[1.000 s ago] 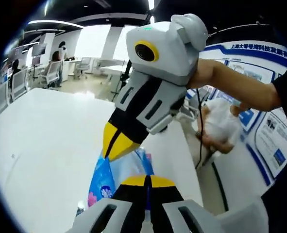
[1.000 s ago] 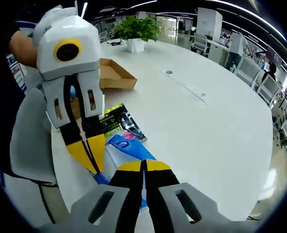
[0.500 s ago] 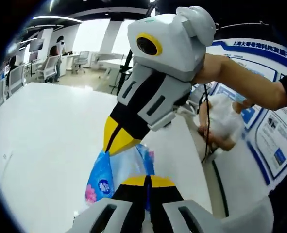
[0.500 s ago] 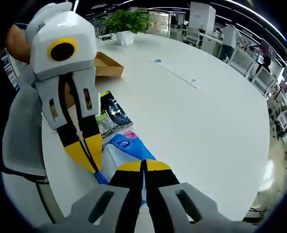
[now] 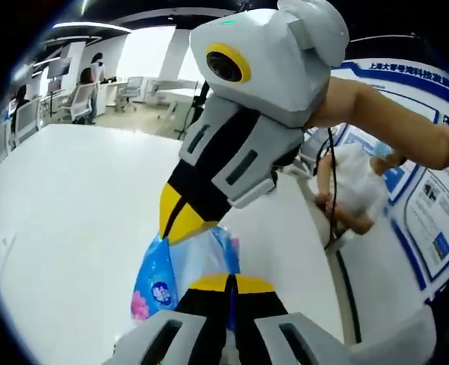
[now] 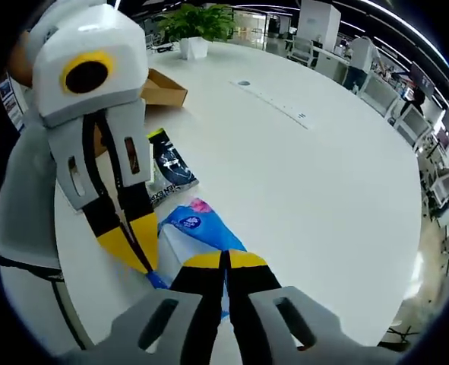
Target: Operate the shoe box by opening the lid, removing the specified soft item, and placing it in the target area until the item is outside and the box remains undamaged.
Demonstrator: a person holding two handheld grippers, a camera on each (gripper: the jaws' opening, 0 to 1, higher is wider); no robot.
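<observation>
Both grippers pinch one soft blue pack (image 6: 197, 228) above a white table (image 6: 323, 182). In the right gripper view, the right gripper (image 6: 226, 262) has its yellow tips pressed together on the pack's near edge, while the left gripper (image 6: 131, 247) reaches in from ten o'clock, its tips closed on the same wrapper. In the left gripper view, the left gripper (image 5: 234, 285) clamps the pack (image 5: 159, 274), and the right gripper (image 5: 180, 222) bites from twelve o'clock.

Over the last second the open box (image 6: 159, 89) and a dark packet (image 6: 167, 169) have slid toward eleven o'clock. That suggests the pair is carrying the pack away from the box; the item is out, and setting it down appears to be what remains.
</observation>
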